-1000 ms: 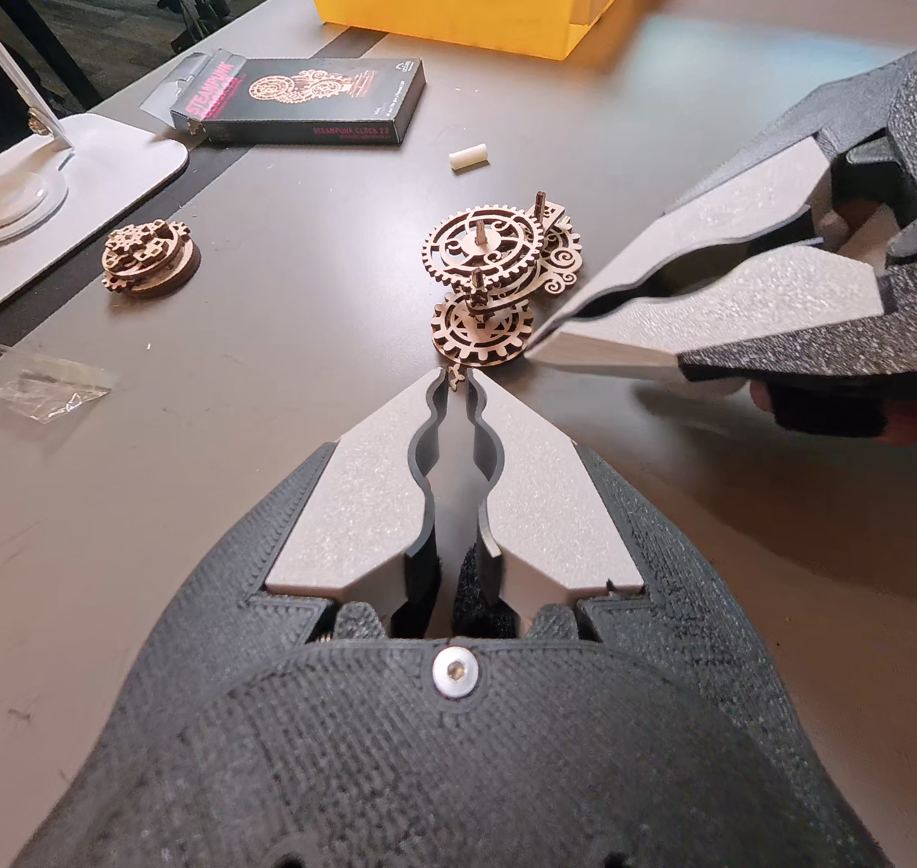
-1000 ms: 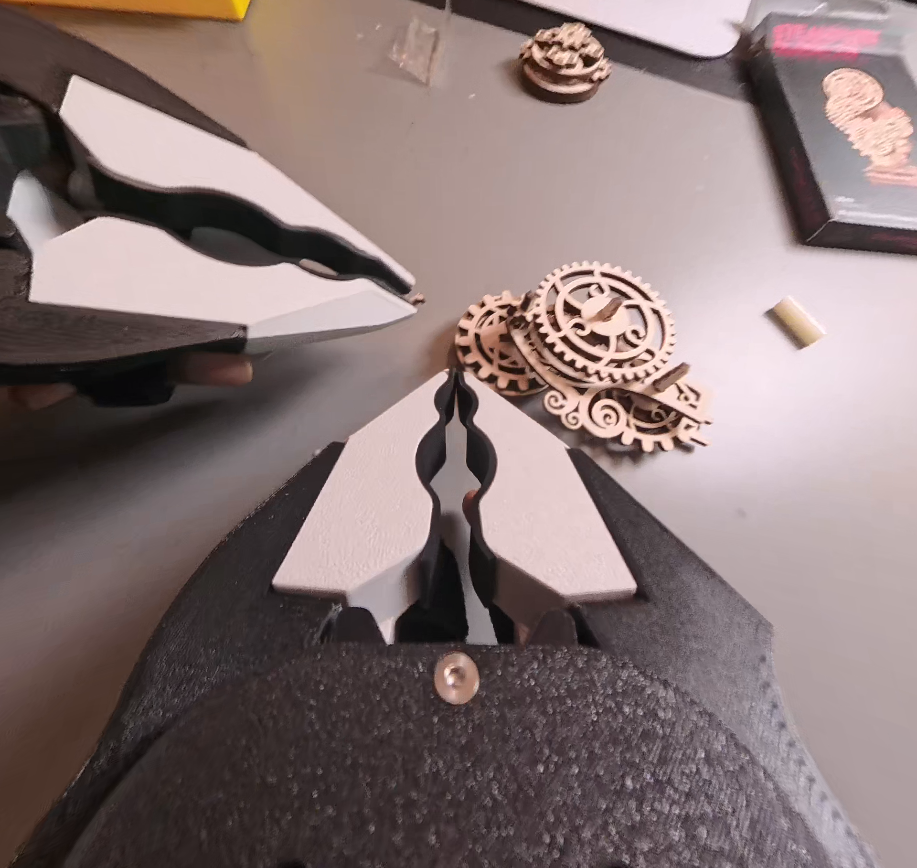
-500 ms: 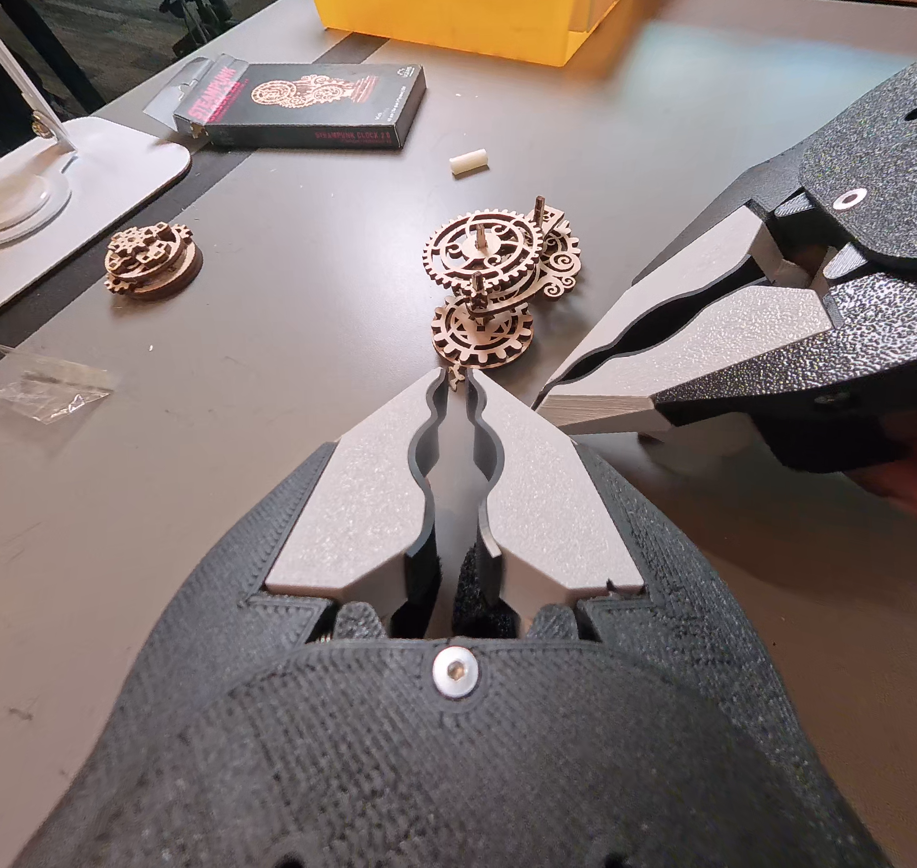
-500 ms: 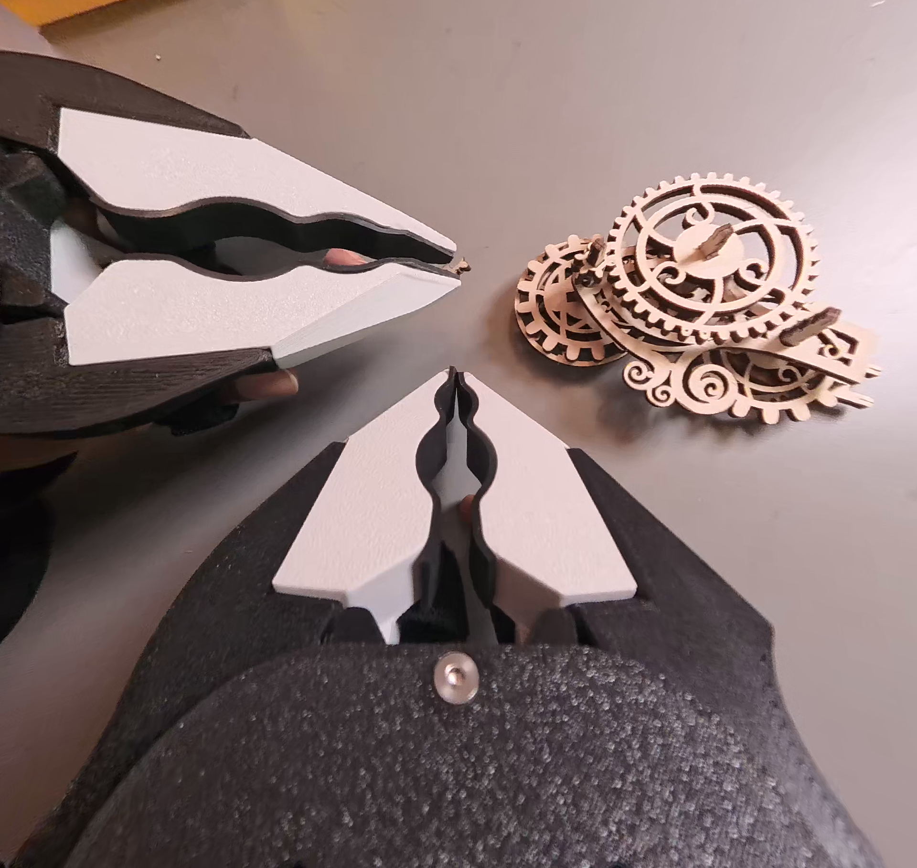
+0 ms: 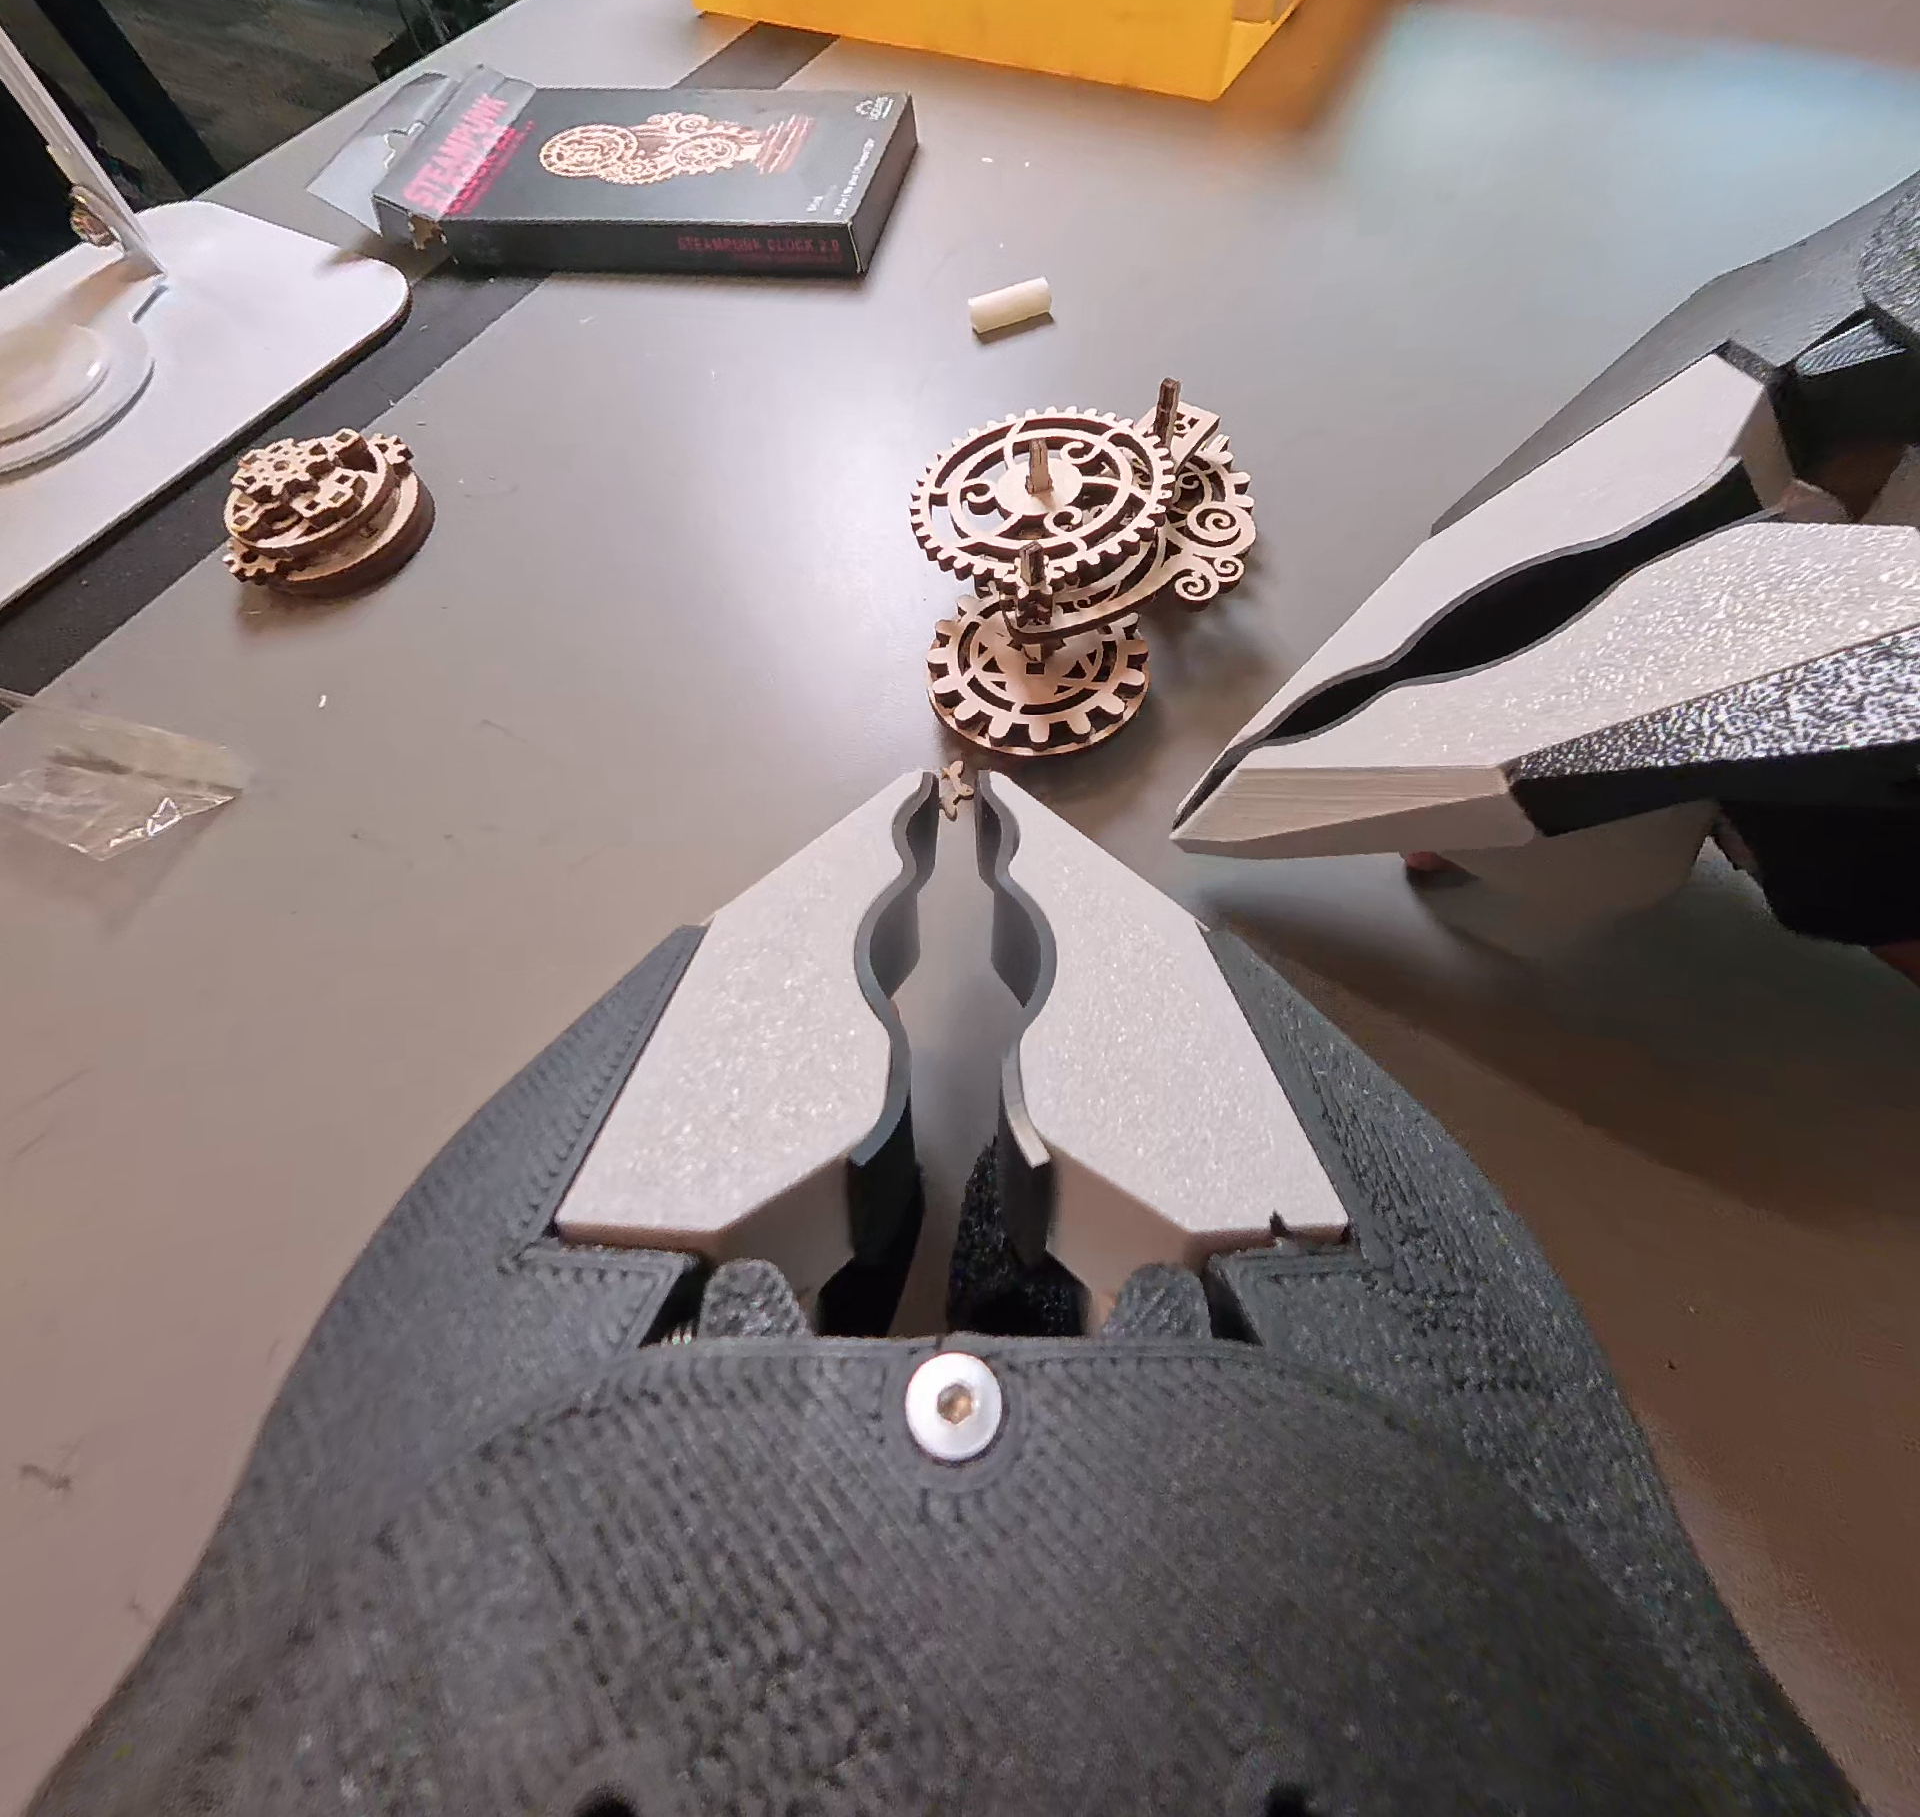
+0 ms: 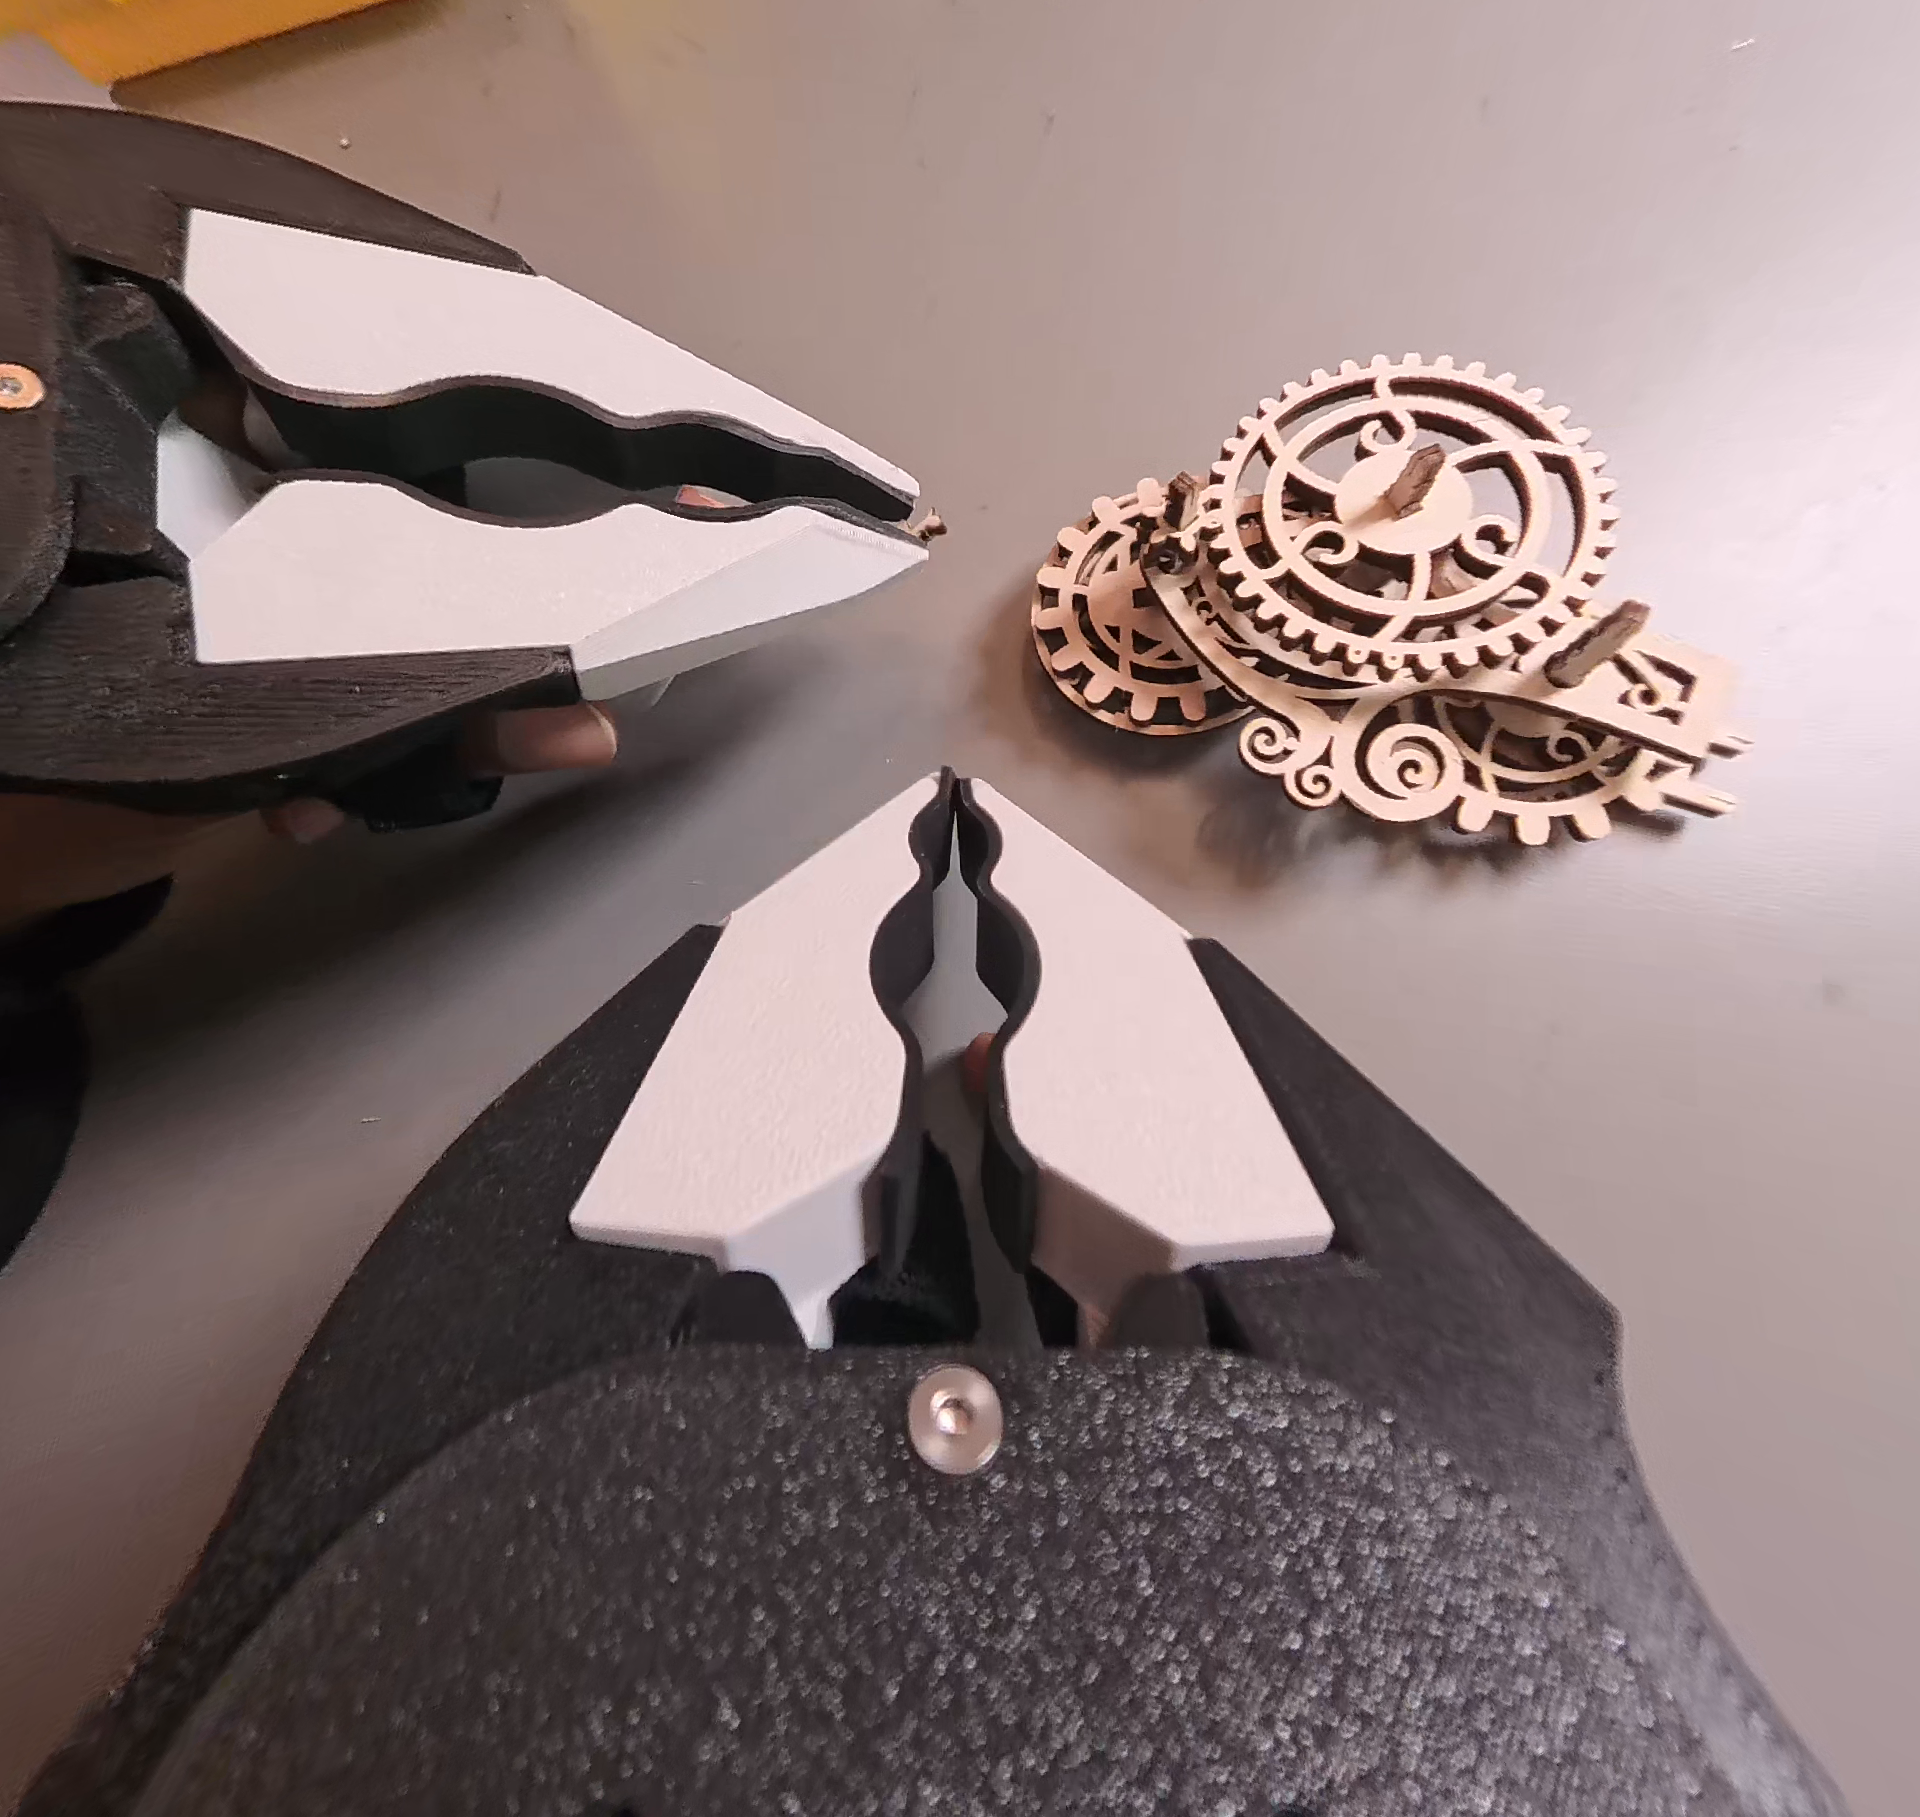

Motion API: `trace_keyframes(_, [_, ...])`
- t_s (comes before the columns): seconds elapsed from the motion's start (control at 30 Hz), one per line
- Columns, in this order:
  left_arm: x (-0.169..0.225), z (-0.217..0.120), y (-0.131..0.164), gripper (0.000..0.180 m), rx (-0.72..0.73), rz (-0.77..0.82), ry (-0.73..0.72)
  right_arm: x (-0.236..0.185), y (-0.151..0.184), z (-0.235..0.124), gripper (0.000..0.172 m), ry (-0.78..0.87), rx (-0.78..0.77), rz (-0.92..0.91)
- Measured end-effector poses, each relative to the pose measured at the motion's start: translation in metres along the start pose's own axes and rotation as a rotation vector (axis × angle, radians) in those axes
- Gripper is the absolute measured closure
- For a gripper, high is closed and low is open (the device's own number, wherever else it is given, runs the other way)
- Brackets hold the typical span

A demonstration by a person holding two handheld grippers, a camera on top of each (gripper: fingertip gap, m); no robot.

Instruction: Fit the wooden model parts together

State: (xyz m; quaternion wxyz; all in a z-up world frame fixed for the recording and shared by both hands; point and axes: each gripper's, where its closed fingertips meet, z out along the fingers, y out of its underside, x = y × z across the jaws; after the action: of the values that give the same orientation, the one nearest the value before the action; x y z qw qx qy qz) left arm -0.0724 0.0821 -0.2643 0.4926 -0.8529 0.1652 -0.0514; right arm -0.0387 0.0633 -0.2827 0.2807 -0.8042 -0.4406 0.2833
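Table (image 5: 520, 936) filled both views, grey and matte, with the wooden gear assembly (image 5: 1070, 562) lying flat just right of centre in the upper half of the left wrist view and in the right middle of the right wrist view (image 6: 1382, 614). Its long axis ran from the small gear nearest the claws to the scrolled plate at the far end, three short pegs standing up from it. The left gripper (image 5: 951, 796) sat directly below the small gear in its own view, the nearer of the two, and pinched a tiny wooden piece (image 5: 954, 793) at its tips; the piece jutted toward the assembly. The right gripper (image 6: 951, 791) was closed with nothing between its tips, low and left of the assembly in its view, coming in from the side.
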Motion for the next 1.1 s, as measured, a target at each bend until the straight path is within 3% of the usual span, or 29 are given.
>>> trace_keyframes(0.23, [-0.015, 0.009, 0.01, 0.174, -0.072, 0.081, -0.069, 0.024, -0.004, -0.017, 0.17, 0.078, 0.115, -0.08])
trace_keyframes(0.27, [-0.017, 0.013, 0.012, 0.166, -0.089, 0.073, -0.061, 0.027, -0.003, -0.019, 0.169, 0.08, 0.123, -0.079])
trace_keyframes(0.4, [-0.009, 0.02, 0.005, 0.101, -0.103, 0.093, 0.037, 0.037, 0.0, -0.03, 0.166, 0.061, 0.152, -0.038])
trace_keyframes(0.53, [0.0, 0.03, 0.006, 0.077, -0.134, 0.231, 0.095, 0.045, 0.003, -0.039, 0.166, 0.041, 0.166, -0.022])
trace_keyframes(0.8, [0.025, 0.048, 0.001, 0.105, -0.141, 0.181, 0.288, 0.048, 0.0, -0.052, 0.167, -0.025, 0.202, 0.015])
trace_keyframes(0.9, [0.025, 0.05, -0.002, 0.127, -0.131, 0.197, 0.277, 0.042, 0.001, -0.051, 0.167, -0.062, 0.2, 0.006])
trace_keyframes(1.0, [0.025, 0.049, -0.002, 0.128, -0.158, 0.183, 0.262, 0.031, 0.0, -0.047, 0.168, -0.083, 0.19, -0.028])
trace_keyframes(1.1, [0.024, 0.043, -0.011, 0.128, -0.167, 0.061, 0.264, 0.022, -0.003, -0.04, 0.169, -0.067, 0.17, -0.058])
